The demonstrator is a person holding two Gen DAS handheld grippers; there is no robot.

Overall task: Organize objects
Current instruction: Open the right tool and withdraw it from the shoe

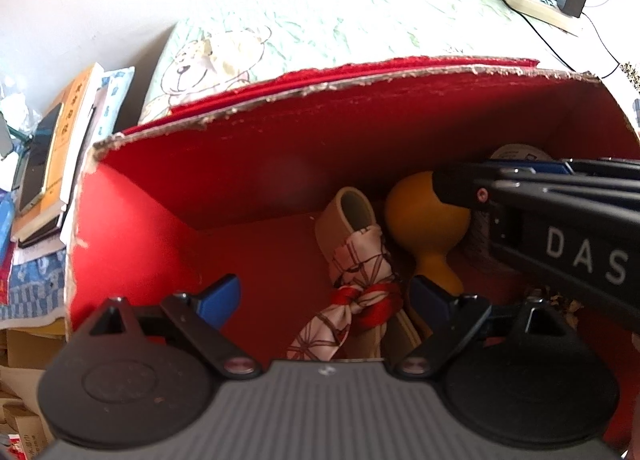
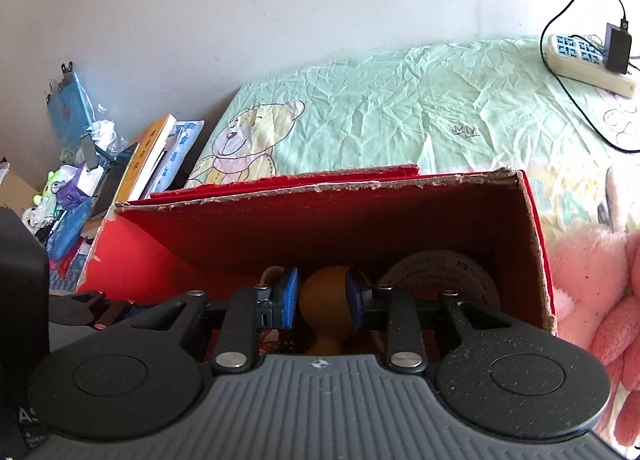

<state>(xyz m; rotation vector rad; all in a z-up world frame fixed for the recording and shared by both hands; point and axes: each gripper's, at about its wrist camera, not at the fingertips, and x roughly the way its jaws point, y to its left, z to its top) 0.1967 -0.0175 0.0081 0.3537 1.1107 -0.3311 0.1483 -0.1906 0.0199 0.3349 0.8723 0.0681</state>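
A red cardboard box [image 1: 280, 100] [image 2: 320, 188] stands open on the bed. Inside it lie an orange gourd [image 1: 424, 220] [image 2: 324, 292], a beige roll [image 1: 344, 216], a patterned scarf [image 1: 360, 260] knotted in red, and a round grey disc [image 2: 440, 272]. My right gripper [image 2: 322, 298] reaches into the box from the right, and its blue pads sit against both sides of the gourd's bulb. My left gripper [image 1: 326, 296] hangs open over the box floor. The scarf lies between its spread fingers without touching them.
The box rests on a green sheet [image 2: 400, 108] printed with a bear. A power strip [image 2: 588, 60] with a black adapter lies at the far right. Books [image 2: 148, 152] and clutter are stacked left of the bed. A pink plush [image 2: 600, 300] sits beside the box's right wall.
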